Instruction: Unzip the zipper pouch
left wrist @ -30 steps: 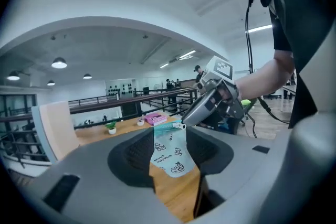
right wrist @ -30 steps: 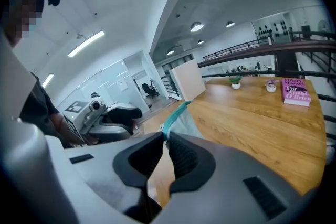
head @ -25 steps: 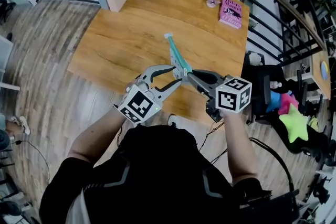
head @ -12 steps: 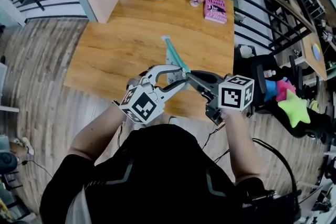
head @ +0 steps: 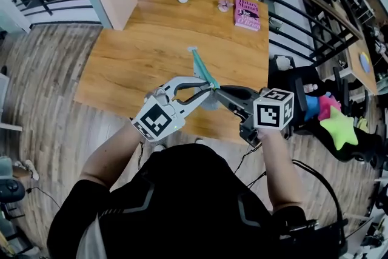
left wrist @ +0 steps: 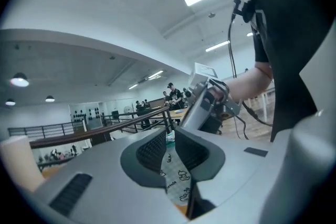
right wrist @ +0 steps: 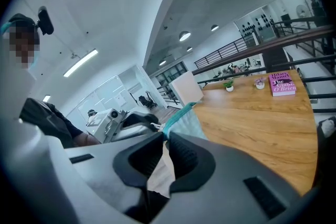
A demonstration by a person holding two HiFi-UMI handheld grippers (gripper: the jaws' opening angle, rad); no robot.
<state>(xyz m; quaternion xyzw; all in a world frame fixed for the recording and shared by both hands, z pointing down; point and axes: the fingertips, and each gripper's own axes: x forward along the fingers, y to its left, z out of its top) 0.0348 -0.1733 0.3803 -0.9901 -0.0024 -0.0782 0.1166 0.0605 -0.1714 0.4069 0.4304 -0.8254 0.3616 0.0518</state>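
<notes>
Zipper pouch [head: 202, 67] held edge-up over the bench [head: 133, 51], near its front edge.
Left gripper [left wrist: 170, 144]: jaws just closing, now pinching the pouch's patterned fabric. Right gripper [right wrist: 164, 141]: clamped on the same near end, just beside the left.

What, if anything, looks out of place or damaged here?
Nothing stands out. The zipper pouch looks undamaged, held above the table, gripped by the right tongs and the left tongs, which have just been closing on it.
</notes>
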